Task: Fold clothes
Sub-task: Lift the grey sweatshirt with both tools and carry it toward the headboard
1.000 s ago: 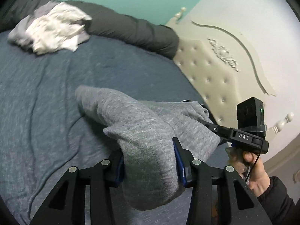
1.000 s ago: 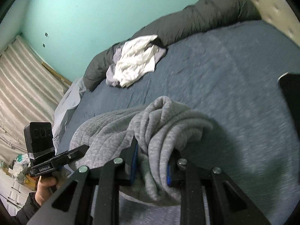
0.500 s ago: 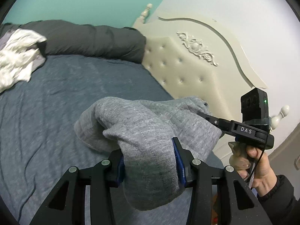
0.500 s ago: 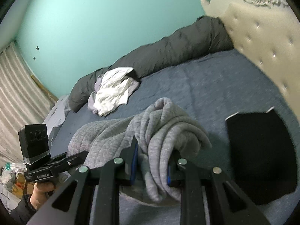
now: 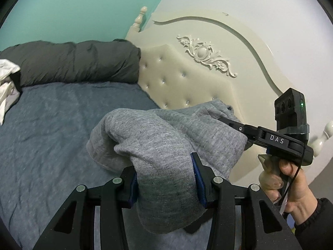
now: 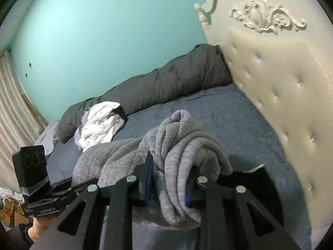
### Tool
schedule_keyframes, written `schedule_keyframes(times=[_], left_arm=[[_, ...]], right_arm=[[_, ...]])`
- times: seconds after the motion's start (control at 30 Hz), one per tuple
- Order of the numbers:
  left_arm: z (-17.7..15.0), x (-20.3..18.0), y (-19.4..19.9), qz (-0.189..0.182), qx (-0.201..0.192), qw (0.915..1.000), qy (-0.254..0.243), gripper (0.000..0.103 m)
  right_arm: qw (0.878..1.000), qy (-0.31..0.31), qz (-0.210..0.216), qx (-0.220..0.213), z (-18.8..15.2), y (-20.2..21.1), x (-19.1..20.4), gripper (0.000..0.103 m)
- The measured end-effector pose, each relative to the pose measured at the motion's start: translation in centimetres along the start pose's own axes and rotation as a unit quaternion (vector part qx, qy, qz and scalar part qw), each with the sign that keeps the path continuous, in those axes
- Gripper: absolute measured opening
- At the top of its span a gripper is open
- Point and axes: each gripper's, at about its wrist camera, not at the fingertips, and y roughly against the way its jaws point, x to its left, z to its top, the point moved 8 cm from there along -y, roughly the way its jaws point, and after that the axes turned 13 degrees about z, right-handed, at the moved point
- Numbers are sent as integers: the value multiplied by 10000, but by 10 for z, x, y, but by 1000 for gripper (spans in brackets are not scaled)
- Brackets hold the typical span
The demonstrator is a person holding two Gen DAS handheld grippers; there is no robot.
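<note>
A grey knit garment [image 5: 166,137] hangs bunched between both grippers, lifted above the blue bed sheet [image 5: 52,125]. My left gripper [image 5: 165,177] is shut on one thick fold of it. My right gripper [image 6: 168,181] is shut on another bunched fold [image 6: 187,145]. The right gripper also shows in the left wrist view [image 5: 239,128], held by a hand at the right. The left gripper shows in the right wrist view [image 6: 68,187] at the lower left. A black folded item [image 6: 268,187] lies on the sheet under the right gripper, mostly hidden.
A cream tufted headboard [image 5: 197,83] stands close ahead and to the right. A dark grey rolled duvet [image 5: 72,62] lies along the teal wall. A pile of white and lilac clothes [image 6: 100,123] rests against the duvet.
Both grippers carried the grey garment toward the headboard, which now fills much more of both views. The white clothes pile has slid off to the left. Both grips are unchanged.
</note>
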Motion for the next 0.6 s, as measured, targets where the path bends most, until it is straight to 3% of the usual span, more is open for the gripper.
schedule_keyframes(times=[0.17, 0.33, 0.6], left_arm=[[10, -28, -41, 8, -154, 9998, -117, 47], [-2, -58, -75, 77, -394, 9981, -467, 47], [-89, -74, -133, -105, 448, 9984, -321, 47]], right_arm=[[9995, 132, -197, -189, 15, 8, -37, 22], [9987, 166, -272, -393, 4, 17, -75, 22], [9972, -486, -530, 201, -87, 20, -150, 22]])
